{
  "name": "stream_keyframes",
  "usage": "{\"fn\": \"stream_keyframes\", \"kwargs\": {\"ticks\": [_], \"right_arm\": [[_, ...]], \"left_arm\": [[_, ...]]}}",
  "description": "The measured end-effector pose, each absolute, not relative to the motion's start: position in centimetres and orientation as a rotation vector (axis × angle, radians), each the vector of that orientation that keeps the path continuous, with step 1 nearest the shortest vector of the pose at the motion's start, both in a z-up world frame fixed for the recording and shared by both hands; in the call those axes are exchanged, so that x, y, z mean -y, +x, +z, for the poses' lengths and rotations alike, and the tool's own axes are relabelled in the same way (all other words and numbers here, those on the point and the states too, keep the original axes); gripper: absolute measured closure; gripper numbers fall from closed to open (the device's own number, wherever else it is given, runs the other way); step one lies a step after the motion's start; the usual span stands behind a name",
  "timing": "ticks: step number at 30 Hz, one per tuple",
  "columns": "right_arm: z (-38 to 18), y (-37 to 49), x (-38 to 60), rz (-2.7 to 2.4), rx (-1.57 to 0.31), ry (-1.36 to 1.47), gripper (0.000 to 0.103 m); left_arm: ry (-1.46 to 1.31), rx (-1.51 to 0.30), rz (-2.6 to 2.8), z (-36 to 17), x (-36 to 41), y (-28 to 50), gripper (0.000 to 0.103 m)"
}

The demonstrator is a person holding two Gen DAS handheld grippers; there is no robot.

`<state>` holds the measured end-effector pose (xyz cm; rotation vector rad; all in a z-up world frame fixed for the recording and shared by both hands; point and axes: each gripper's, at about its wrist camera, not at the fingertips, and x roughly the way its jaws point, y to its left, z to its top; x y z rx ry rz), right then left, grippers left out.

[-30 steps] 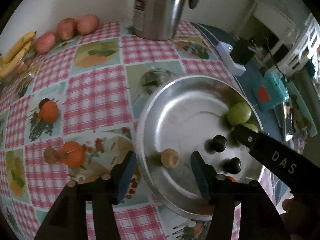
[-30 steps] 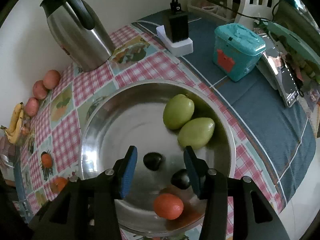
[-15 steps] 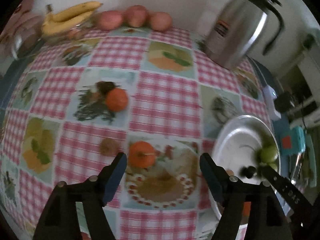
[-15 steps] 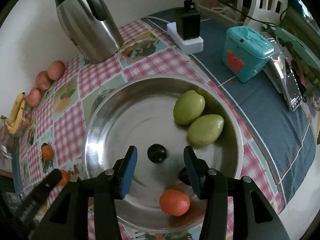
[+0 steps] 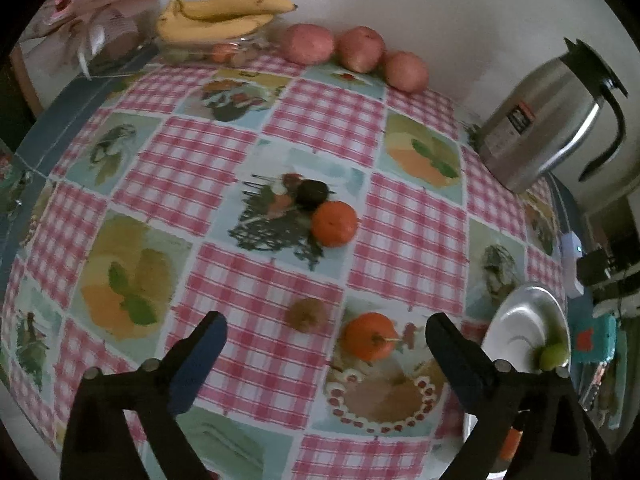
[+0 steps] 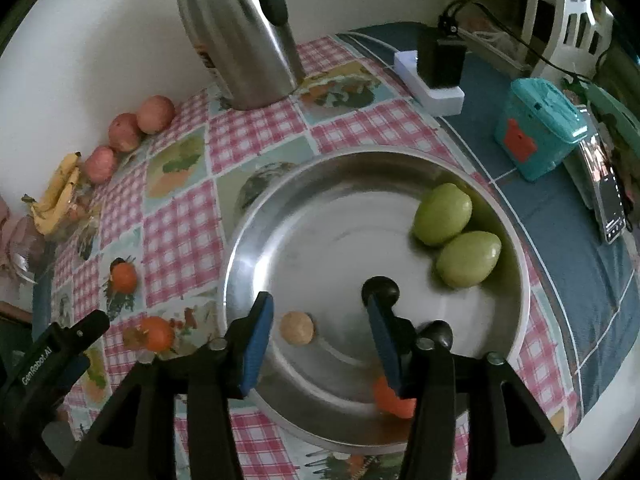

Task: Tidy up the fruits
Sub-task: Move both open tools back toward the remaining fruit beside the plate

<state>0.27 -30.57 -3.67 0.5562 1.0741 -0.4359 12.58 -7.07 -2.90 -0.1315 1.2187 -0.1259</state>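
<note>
My left gripper is open and empty above the checked tablecloth. Between its fingers lie a small brown fruit and an orange. Farther off lie a second orange and a dark fruit. My right gripper is open and empty over the steel bowl. The bowl holds two green fruits, two dark fruits, a small brown fruit and an orange. The bowl also shows at the right in the left wrist view.
Three red apples and bananas lie along the back wall. A steel kettle stands behind the bowl. A power strip with a plug, a teal box and a phone lie on the blue cloth at right.
My left gripper has swung left, away from the bowl, to the loose fruits on the cloth. A small brown fruit now lies in the bowl. My right gripper shifted slightly over the bowl.
</note>
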Motion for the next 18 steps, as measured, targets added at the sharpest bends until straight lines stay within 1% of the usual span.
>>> {"fn": "stream_keyframes", "kwargs": {"ticks": [1,5,7,8,9,10,18], "right_arm": [[-3.6,0.3,30.4,-0.436,-1.074,0.547,0.036],[-3.7,0.4,30.1,-0.433,-1.08,0.539,0.035],[-3.9,0.5,30.1,-0.437,-1.089,0.533,0.032],[-4.0,0.5,30.0,-0.44,-1.091,0.53,0.027],[-4.0,0.6,30.0,-0.443,-1.091,0.526,0.019],[-4.0,0.6,30.0,-0.444,-1.09,0.526,0.018],[-3.9,0.5,29.6,-0.441,-1.067,0.532,0.018]], "left_arm": [[-0.131,-1.218,-0.119,-2.9,6.8,12.6,0.001],[-0.109,-1.212,-0.087,-3.0,6.2,12.7,0.0],[-0.093,-1.209,-0.075,-3.0,6.0,12.7,0.0],[-0.086,-1.206,-0.07,-3.0,5.9,12.7,0.0],[-0.076,-1.201,-0.065,-3.0,5.8,12.6,0.0],[-0.07,-1.198,-0.063,-3.0,5.7,12.6,0.0],[-0.008,-1.161,-0.051,-2.5,5.0,12.5,0.0]]}}
